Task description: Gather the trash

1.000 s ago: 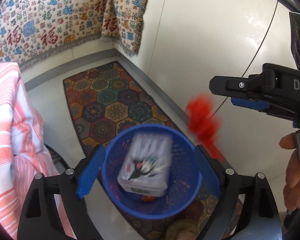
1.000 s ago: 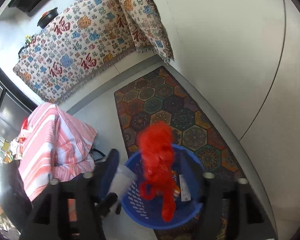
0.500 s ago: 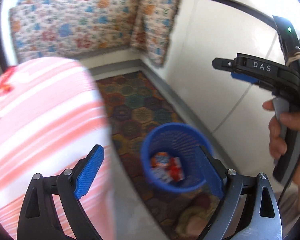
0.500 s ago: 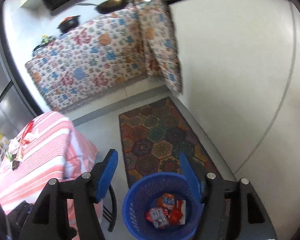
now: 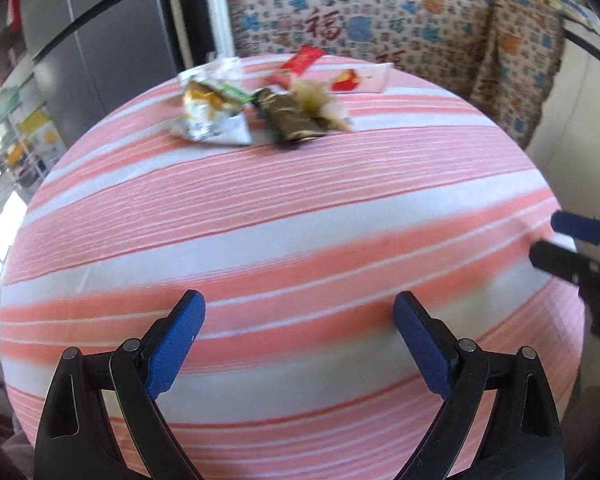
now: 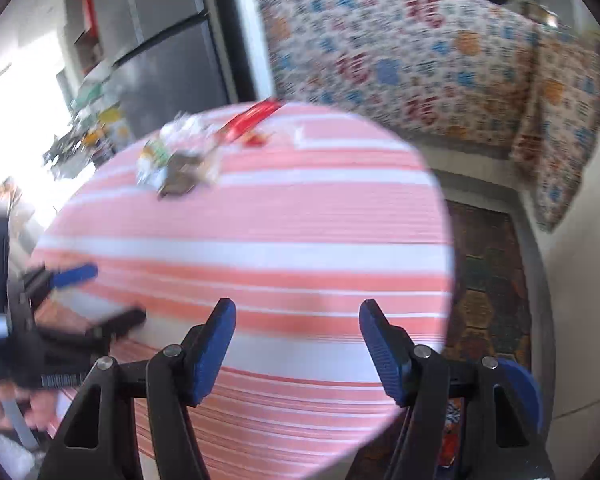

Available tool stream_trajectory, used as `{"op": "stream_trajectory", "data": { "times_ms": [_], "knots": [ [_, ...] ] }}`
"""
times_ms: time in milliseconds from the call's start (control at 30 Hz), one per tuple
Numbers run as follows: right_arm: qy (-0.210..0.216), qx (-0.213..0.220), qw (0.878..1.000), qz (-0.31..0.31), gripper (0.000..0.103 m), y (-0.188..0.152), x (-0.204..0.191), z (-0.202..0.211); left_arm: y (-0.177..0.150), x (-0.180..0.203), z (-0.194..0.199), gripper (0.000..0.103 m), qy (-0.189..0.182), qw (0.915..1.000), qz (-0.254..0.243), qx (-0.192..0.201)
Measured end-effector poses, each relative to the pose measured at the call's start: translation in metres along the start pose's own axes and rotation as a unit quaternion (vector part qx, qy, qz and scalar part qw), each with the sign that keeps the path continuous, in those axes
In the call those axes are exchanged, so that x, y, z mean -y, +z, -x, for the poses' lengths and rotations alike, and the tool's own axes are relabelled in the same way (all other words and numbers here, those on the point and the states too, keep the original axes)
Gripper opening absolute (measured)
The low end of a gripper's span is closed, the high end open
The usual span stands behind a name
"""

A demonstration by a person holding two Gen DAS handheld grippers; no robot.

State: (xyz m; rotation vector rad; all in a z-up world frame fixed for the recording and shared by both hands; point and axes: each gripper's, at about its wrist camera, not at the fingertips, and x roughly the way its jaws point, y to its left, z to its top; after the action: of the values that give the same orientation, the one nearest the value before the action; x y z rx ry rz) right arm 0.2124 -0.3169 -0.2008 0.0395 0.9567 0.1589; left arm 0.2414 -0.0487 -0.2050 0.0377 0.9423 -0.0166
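Note:
Several pieces of trash lie at the far side of the pink-striped table (image 5: 300,208): a silver and yellow snack wrapper (image 5: 212,118), a dark olive wrapper (image 5: 294,120), a red packet (image 5: 300,62) and a white carton (image 5: 362,78). My left gripper (image 5: 298,312) hangs over the near part of the cloth, its jaws opening with nothing between them. My right gripper (image 6: 298,316) is open and empty over the table's near right edge, and its view shows the trash pile (image 6: 180,168) blurred. The blue basket (image 6: 520,380) stands on the floor at the lower right, holding wrappers.
A patterned rug (image 6: 488,272) lies between the table and a white wall. A cloth-covered counter (image 6: 400,52) with pans stands behind the table, and a grey fridge (image 6: 168,56) at the back left. The left gripper (image 6: 100,296) appears at the right wrist view's left edge.
Both grippers swung away from the blue basket and now face the striped table. A white box and a red piece dropped into the basket. The left jaws stand wider.

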Motion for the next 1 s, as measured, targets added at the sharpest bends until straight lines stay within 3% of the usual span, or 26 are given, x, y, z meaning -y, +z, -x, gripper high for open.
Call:
{"op": "stream_trajectory", "data": {
  "times_ms": [133,267,667,1000],
  "knots": [
    [-0.010,-0.026,0.998,0.053,0.069,-0.005,-0.043,-0.029,0.006,-0.045,-0.011,0.100,0.019,0.9991,0.036,-0.010],
    [-0.012,-0.008,0.998,0.058,0.070,0.003,-0.060,-0.040,0.015,-0.066,-0.023,0.103,0.020,0.9987,0.044,-0.013],
    [-0.018,-0.009,0.998,0.058,0.073,0.008,-0.070,-0.048,0.087,-0.070,-0.079,0.103,-0.019,0.9998,-0.006,-0.008],
    [-0.018,-0.009,0.998,0.059,0.073,0.009,-0.069,-0.048,0.116,-0.068,-0.100,0.103,-0.023,0.9997,-0.009,-0.008]
  ]
}}
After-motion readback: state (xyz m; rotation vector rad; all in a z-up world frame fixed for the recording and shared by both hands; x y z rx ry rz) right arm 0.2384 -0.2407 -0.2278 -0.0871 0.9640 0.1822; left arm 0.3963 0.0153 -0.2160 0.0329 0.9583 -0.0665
